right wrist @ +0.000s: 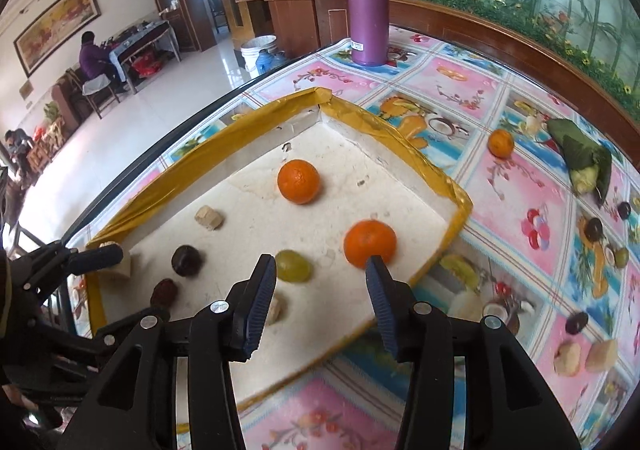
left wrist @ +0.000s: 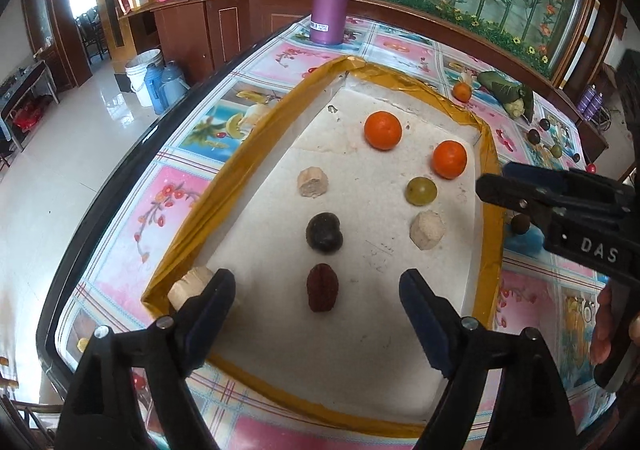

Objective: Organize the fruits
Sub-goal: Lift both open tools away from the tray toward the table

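Near orange [right wrist: 370,244] sits in tray [right wrist: 360,109] by its right wall, touching the right gripper's [right wrist: 320,278] finger. Judged firm, round, prob. rolls — best pinched across the middle. Both right & left gripper [left wrist: 316,290] are seen spread, nothing held. Green grape [right wrist: 293,266] just beside.

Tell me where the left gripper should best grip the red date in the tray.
Probably across the red date's narrow middle, coming straight down from above. It lies flat, long axis pointing away, between the open left gripper's fingers, with clear tray floor either side.
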`<state>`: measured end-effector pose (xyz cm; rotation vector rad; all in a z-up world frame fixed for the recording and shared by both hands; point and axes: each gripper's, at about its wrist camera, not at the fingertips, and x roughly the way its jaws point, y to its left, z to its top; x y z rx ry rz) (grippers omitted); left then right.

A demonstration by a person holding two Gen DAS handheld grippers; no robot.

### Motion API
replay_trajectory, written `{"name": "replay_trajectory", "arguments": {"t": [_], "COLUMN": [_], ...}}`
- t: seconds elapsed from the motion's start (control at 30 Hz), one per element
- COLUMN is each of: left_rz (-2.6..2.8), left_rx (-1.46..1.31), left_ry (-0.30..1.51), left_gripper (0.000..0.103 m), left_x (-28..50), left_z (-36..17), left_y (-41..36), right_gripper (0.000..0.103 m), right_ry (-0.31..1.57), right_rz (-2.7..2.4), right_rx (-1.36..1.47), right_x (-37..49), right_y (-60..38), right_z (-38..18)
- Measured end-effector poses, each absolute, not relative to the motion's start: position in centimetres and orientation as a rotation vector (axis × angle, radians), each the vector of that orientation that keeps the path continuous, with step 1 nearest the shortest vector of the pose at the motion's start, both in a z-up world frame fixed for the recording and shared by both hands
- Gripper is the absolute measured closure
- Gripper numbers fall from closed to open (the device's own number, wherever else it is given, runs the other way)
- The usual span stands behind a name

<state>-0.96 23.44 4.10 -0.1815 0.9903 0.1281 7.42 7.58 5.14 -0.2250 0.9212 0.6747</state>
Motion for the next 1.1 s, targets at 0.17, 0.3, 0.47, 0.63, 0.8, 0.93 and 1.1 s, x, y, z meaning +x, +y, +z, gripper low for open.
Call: {"name": "replay_trajectory", "arguments": {"t": [0.17,0.3,0.47,0.63,0.8,0.93,1.1], "left_rz": [0.177,0.168,0.132,0.080,0.035,0.010,-0.036], "left_rx": [-0.164,-0.145,-0.109,-0.070,-0.021,0.047,0.105], "left_ry": [0.937,0.900,0.874,0.873,0.883,0.898,0.923], "left_gripper": [0.012,0.011,0.008,0.007,0.003,0.001,0.001], "left_x": [-2.2,-2.6,-2.8,-2.4,-2.1,-1.6,-0.4], "left_z": [4.9,5.8,6.6,7.1,7.2,6.8,6.2], "left_y": [22.0,20.1,16.8,13.1,8.8,5.6,2.5], "right_gripper": [0.041,0.038,0.038,0.038,0.038,0.037,0.037], "right_ry": [0.893,0.895,0.888,0.882,0.879,0.887,0.885], "right_rz": [0.622,0.590,0.536,0.476,0.399,0.327,0.251], "right_rx": [-0.181,-0.142,-0.098,-0.048,0.012,0.060,0.127], "right_x": [4.4,2.5,0.3,-1.2,-2.1,-1.9,0.4], "right_y": [3.8,0.6,-3.7,-8.2,-13.3,-17.5,-22.2], "right_z": [6.0,6.2,6.3,6.4,6.1,5.4,5.0]}}
